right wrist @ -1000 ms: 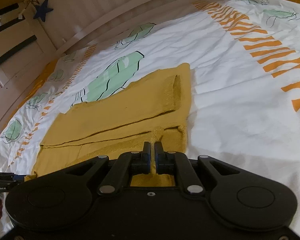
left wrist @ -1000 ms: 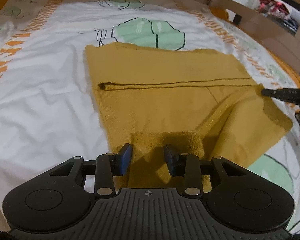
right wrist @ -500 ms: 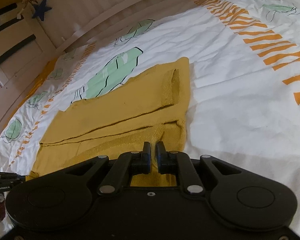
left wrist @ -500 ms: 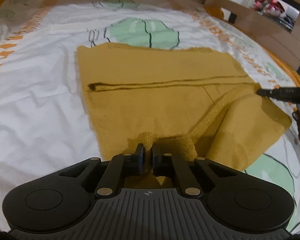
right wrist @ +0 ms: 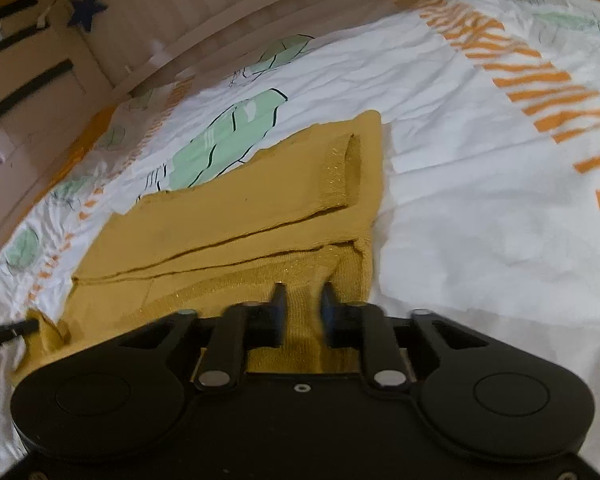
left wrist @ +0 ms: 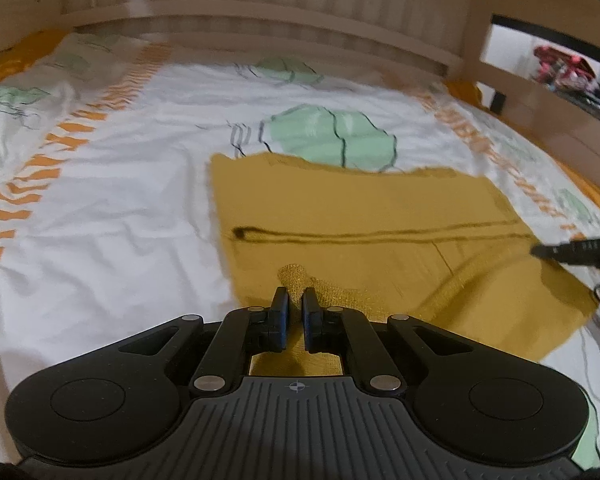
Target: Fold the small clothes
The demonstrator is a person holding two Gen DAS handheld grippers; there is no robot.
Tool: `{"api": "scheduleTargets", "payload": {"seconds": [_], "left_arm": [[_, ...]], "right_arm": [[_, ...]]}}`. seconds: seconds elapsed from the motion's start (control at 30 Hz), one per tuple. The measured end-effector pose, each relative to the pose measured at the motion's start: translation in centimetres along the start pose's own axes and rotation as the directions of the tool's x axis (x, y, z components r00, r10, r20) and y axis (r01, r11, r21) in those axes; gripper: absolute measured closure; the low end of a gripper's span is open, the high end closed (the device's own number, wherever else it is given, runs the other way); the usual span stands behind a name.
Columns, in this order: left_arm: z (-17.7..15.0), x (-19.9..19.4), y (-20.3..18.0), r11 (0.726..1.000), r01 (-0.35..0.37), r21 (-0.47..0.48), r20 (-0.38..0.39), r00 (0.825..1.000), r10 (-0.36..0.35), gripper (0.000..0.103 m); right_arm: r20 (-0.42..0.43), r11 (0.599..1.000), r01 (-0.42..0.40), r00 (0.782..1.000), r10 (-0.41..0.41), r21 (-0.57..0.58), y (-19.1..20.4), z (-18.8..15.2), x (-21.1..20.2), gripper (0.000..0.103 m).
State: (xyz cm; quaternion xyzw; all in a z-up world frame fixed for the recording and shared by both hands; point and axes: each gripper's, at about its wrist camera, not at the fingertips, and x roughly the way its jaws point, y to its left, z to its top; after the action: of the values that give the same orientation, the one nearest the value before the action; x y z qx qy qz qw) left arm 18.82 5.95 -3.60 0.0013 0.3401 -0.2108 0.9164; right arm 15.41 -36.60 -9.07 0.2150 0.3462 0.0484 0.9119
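A mustard-yellow knit garment [left wrist: 364, 216] lies partly folded on the bed, with one sleeve laid across it. My left gripper [left wrist: 294, 303] is shut on the near ribbed edge of the garment and lifts a small peak of cloth between its pads. The garment also shows in the right wrist view [right wrist: 236, 232], with a sleeve cuff [right wrist: 340, 172] at its far end. My right gripper [right wrist: 302, 300] is open over the garment's near corner, its jaws apart with cloth lying between them. The right gripper's tip shows in the left wrist view [left wrist: 572, 250] at the garment's right edge.
The bed is covered by a white sheet [left wrist: 120, 208] with green leaf and orange stripe prints. A wooden slatted bed rail [left wrist: 260, 24] runs along the far side. A blue star [right wrist: 86, 10] hangs on the rail in the right wrist view.
My left gripper closed on the garment's near edge and lifted it. My right gripper, shut on the cloth before, has opened its jaws and let go.
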Motion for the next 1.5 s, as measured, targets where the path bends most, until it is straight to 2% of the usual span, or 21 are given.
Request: {"api": "scheduleTargets", "payload": {"seconds": [0.17, 0.33, 0.5, 0.67, 0.83, 1.03, 1.2, 1.4, 1.5], "left_arm": [[0.2, -1.2, 0.2, 0.999, -0.039, -0.013, 0.064, 0.997, 0.040, 0.096], [1.2, -2.5, 0.1, 0.997, -0.071, -0.011, 0.146, 0.987, 0.072, 0.096], [4.0, -2.8, 0.2, 0.996, -0.090, 0.004, 0.226, 0.970, 0.087, 0.096], [7.4, -0.5, 0.7, 0.995, -0.102, -0.011, 0.267, 0.958, 0.101, 0.096], [10.3, 4.6, 1.8, 0.992, -0.090, -0.087, 0.218, 0.970, 0.107, 0.096], [10.2, 10.7, 2.8, 0.982, -0.150, -0.112, 0.114, 0.980, 0.163, 0.096], [9.9, 13.8, 3.4, 0.973, -0.214, -0.089, 0.043, 0.975, 0.218, 0.096], [9.7, 15.4, 3.5, 0.965, -0.249, -0.083, 0.005, 0.968, 0.250, 0.096], [9.6, 16.6, 3.5, 0.960, -0.274, -0.055, -0.044, 0.961, 0.271, 0.092]], "right_arm": [[0.077, 0.998, 0.016, 0.997, -0.011, -0.066, 1.4, 0.1, -1.8, 0.093], [0.175, 0.993, 0.049, 0.984, -0.030, -0.105, 2.3, 1.0, -3.5, 0.093], [0.245, 0.989, 0.073, 0.969, -0.039, -0.132, 2.6, 3.1, -3.8, 0.093], [0.266, 0.988, 0.090, 0.962, -0.054, -0.126, 1.9, 6.4, -1.8, 0.093], [0.230, 0.993, 0.093, 0.970, -0.074, -0.073, 0.4, 8.8, 1.9, 0.093], [0.160, 0.987, 0.141, 0.979, -0.129, -0.070, -0.9, 9.2, 6.0, 0.093], [0.125, 0.983, 0.170, 0.979, -0.160, -0.073, -1.5, 8.9, 7.9, 0.093], [0.117, 0.980, 0.187, 0.977, -0.179, -0.064, -1.6, 8.8, 8.6, 0.093], [0.100, 0.976, 0.206, 0.975, -0.199, -0.070, -1.5, 8.9, 9.1, 0.093]]}}
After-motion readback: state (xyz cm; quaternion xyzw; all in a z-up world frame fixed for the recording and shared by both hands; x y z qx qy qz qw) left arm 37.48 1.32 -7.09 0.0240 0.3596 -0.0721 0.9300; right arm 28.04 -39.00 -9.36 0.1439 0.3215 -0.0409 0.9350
